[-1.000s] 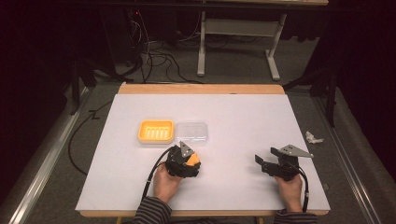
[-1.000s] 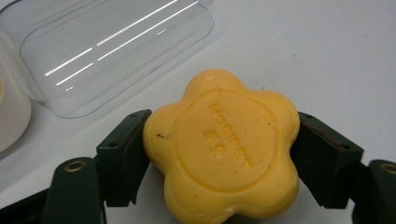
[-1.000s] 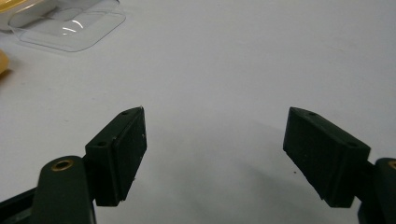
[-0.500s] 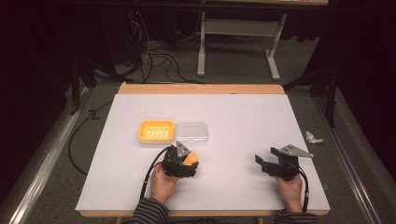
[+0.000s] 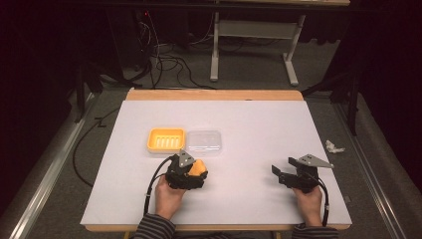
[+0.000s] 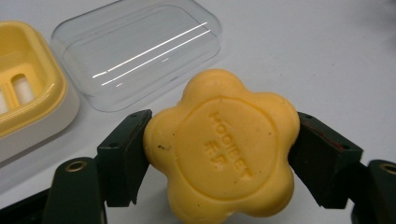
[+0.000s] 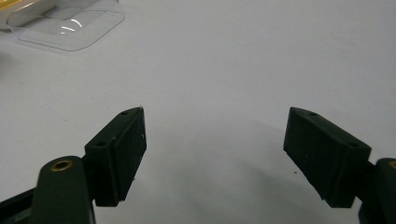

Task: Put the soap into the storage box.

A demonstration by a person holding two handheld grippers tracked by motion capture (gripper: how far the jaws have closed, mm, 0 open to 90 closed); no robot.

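Observation:
A flower-shaped yellow soap (image 6: pixel 222 149) with embossed lettering sits clamped between the two black jaws of my left gripper (image 6: pixel 219 154), lifted a little off the white table. From above, that left gripper (image 5: pixel 191 172) with the soap (image 5: pixel 198 168) hovers just in front of a yellow soap dish (image 5: pixel 166 140) and its clear plastic lid (image 5: pixel 203 142), which lie side by side. The dish (image 6: pixel 25 100) and lid (image 6: pixel 140 49) lie just beyond the soap. My right gripper (image 7: pixel 215 154) is open above bare table, at the front right (image 5: pixel 283 174).
The white table (image 5: pixel 249 124) has a wooden strip along its far edge. A crumpled white scrap (image 5: pixel 334 147) lies off the table's right side. Cables and a metal frame leg stand on the dark floor beyond.
My left gripper with the soap has risen slightly and shifted toward the dish and lid. The right gripper has stayed put.

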